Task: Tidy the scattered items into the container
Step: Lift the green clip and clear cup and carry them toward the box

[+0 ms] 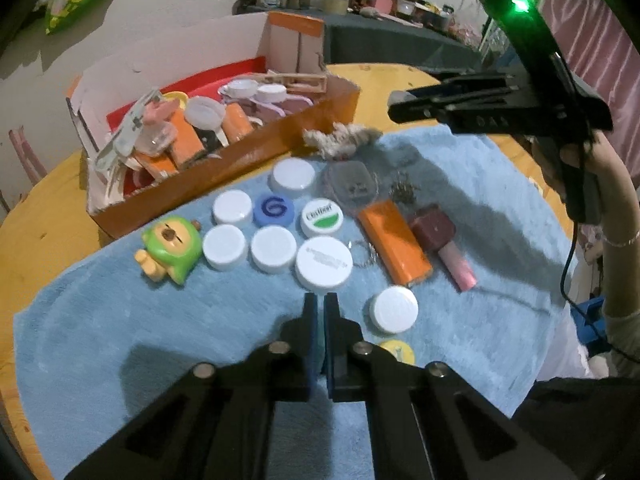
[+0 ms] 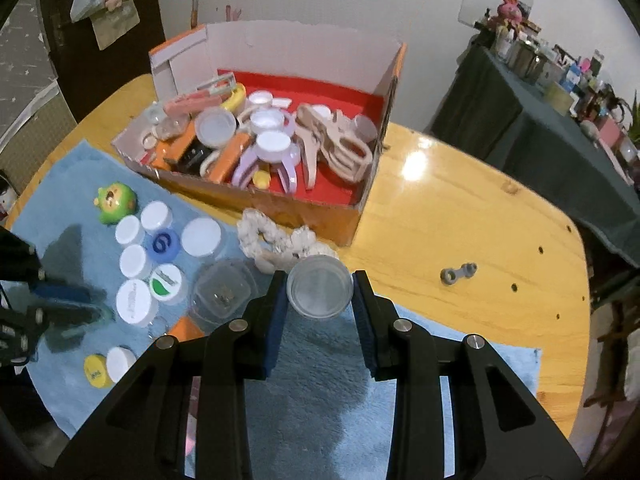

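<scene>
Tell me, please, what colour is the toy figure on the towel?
Green and yellow toy figure; left wrist view shows it best.

Desk (image 2: 460,216): varnished wood, glossy, lamp glare at right centre of the right wrist view. Mat (image 1: 120,320): blue cloth, fluffy, matt. Container (image 2: 280,204): cardboard, orange outside, matt. Round lid (image 2: 320,292) at frame centre: clear plastic, smooth. White caps (image 1: 324,264): smooth plastic. Green toy (image 1: 172,248): glossy plastic. Scrunchie (image 2: 276,244): cream cloth, rough. Right gripper (image 2: 320,300): matt black plastic, bright metal pins.

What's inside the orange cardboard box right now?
The orange cardboard box holds white caps, pale scissors and orange blocks, heaped on a red lining. Whatever lies beneath the heap is hidden.
</scene>
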